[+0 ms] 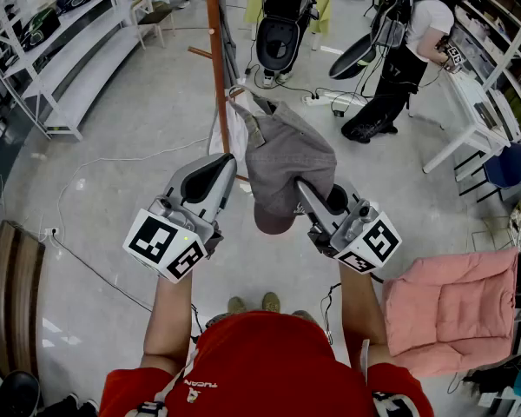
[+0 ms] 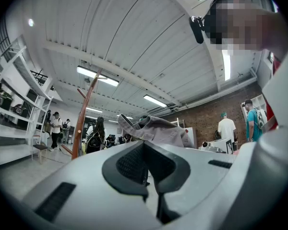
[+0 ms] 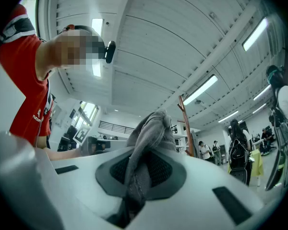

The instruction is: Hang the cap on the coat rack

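Pinching only a fold of the cap [image 1: 288, 159], held just short of the coat rack [image 1: 215, 59], the right tool [image 1: 306, 189] could let it slip or miss a peg [image 1: 200, 53]; the left tool [image 1: 215, 170] is closed with nothing in it.

A large lab-like hall: white shelving [image 1: 87, 50] at the upper left, cables [image 1: 319, 99] across the pale floor [image 1: 139, 129], a brick wall [image 2: 206, 119], ceiling strip lights [image 2: 93, 74].

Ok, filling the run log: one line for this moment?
right tool: shut on cap | left tool: shut, empty | cap: near rack
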`<action>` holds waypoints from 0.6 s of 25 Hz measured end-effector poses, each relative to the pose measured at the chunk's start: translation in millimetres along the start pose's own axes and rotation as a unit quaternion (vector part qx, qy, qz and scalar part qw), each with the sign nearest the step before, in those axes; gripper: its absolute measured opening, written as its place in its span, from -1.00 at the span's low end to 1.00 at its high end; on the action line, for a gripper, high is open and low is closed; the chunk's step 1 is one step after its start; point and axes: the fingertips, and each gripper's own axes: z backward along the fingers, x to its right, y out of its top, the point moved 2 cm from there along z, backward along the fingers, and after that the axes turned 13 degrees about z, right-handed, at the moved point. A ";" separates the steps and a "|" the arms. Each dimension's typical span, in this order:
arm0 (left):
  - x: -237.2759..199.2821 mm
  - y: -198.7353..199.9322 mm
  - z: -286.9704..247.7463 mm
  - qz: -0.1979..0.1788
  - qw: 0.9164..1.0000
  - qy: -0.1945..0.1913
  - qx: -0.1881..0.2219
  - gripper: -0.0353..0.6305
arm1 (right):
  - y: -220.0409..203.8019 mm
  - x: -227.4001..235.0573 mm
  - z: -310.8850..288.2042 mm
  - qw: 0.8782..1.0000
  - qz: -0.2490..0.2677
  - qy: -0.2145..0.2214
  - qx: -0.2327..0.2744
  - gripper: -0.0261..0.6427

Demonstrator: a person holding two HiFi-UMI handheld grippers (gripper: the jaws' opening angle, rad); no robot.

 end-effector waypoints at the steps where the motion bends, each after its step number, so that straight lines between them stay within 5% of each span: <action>1: -0.4 0.3 0.3 0.000 1.000 0.001 0.000 -0.87 | 0.2 0.3 -0.6 1.000 0.000 -0.001 -0.001 -0.81; 15: -21.7 3.7 12.8 0.004 1.000 0.005 0.006 -0.87 | 0.0 6.5 -11.7 1.000 -0.007 -0.016 0.019 -0.80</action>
